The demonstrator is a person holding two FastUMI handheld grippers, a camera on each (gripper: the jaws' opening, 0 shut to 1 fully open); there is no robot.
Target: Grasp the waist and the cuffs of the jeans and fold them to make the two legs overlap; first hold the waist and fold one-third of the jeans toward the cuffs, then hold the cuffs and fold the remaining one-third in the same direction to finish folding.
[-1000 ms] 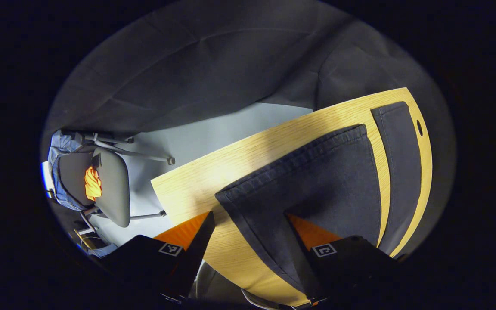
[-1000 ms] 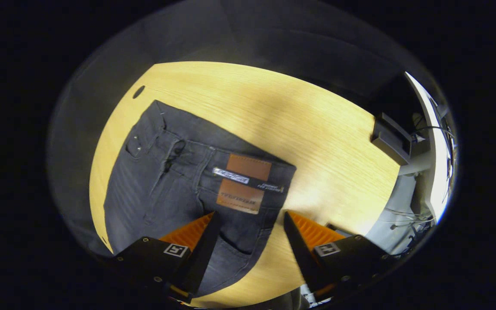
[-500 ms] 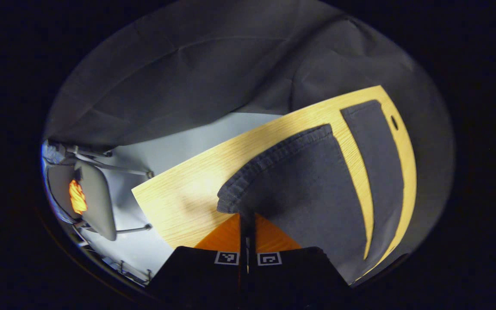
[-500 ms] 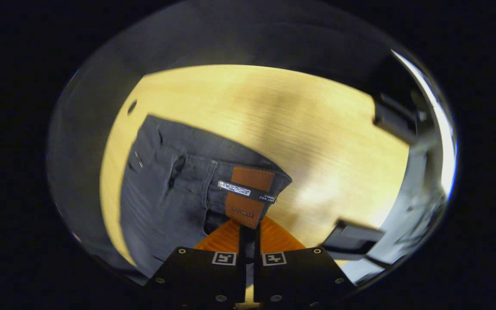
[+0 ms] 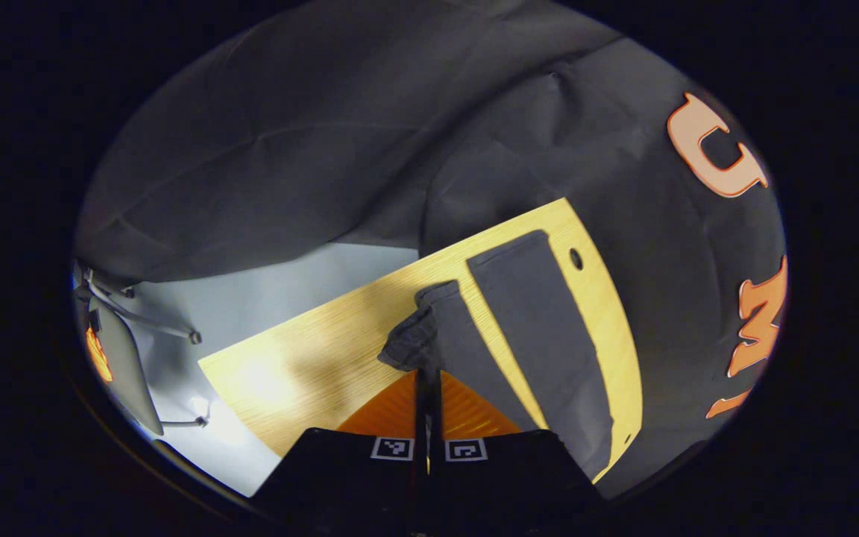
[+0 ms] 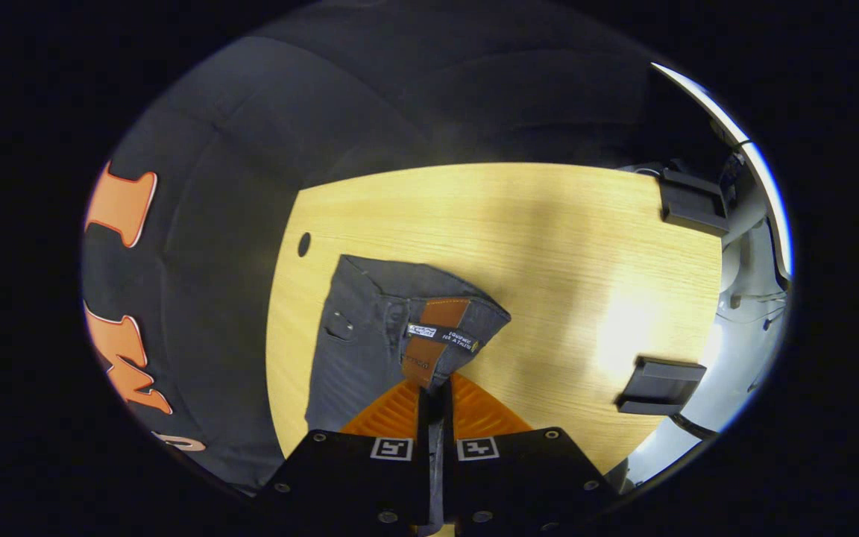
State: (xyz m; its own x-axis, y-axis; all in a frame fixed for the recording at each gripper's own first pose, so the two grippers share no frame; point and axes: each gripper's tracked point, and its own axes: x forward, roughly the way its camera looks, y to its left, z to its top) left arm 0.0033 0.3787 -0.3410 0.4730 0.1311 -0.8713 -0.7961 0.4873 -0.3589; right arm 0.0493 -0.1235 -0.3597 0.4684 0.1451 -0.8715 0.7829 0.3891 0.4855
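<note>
Your left gripper (image 5: 427, 373) has its two orange fingers pressed together on the hem of one leg of the dark grey denim jeans (image 5: 541, 328), and that cuff (image 5: 416, 344) is bunched and raised off the pale wooden tabletop (image 5: 310, 365). The other leg lies flat on the table, just beside the lifted one, with a thin strip of bare wood between them. Your right gripper (image 6: 435, 391) is clamped the same way on the waistband (image 6: 429, 332), right at the brown leather patch (image 6: 429, 343), and that corner of the waist is pulled up while the pocket side still lies on the wood.

Taking the jeans as your landmark: a small round hole in the tabletop (image 6: 303, 244) sits near the far waist corner, close to the table edge by the black cloth wall (image 6: 213, 246). Beyond the waist the tabletop is broad and bare. Two dark flat fittings (image 6: 661, 384) sit at the table's far side, well apart from the jeans; what they are is hard to tell. Past the cuffs there is an open stretch of wood up to the table's corner, then light grey floor (image 5: 265, 276), with a grey chair (image 5: 120, 358) well apart from the jeans.
</note>
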